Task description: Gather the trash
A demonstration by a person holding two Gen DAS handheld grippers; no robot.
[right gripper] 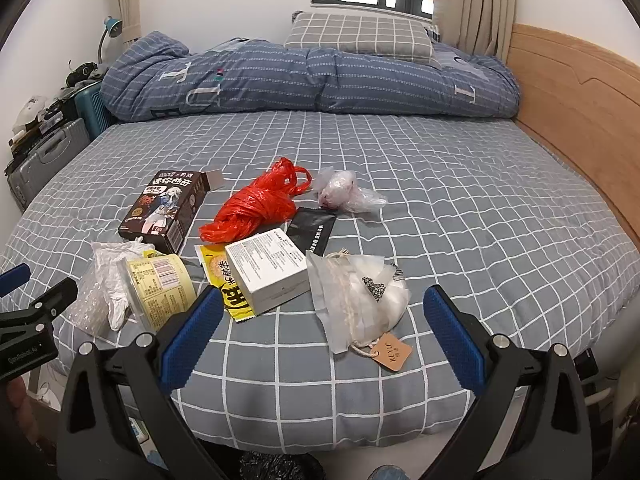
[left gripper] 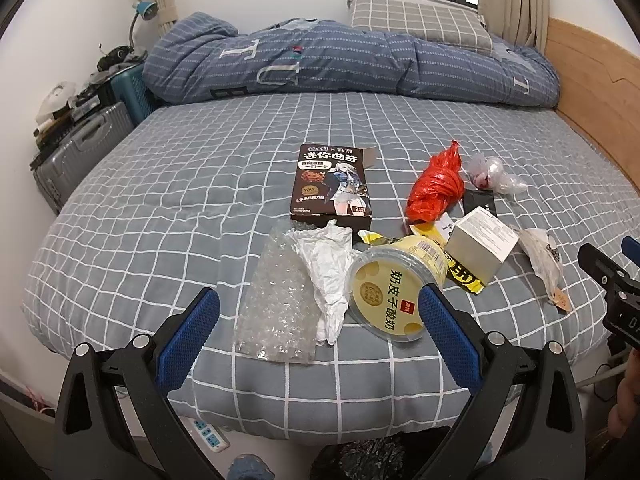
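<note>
Trash lies scattered on the bed [left gripper: 120,208] near its front edge: yogurt tub [left gripper: 394,292], bubble wrap [left gripper: 276,304], white box [right gripper: 272,272], red bag [right gripper: 256,208]. Left gripper [left gripper: 320,328] and right gripper [right gripper: 322,320] hover with fingers apart, holding nothing, seemingly lined up for first picks.

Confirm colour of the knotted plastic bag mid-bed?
Red-orange plastic bag; shows best in the right wrist view.

We are seeing a bed [left gripper: 168,200] wearing a grey checked sheet, a blue quilt [left gripper: 320,64] lying bunched along its far side, a checked pillow [right gripper: 360,36] leaning behind it, a grey suitcase [left gripper: 76,152] standing left, a wooden headboard [right gripper: 572,92] running right.
</note>
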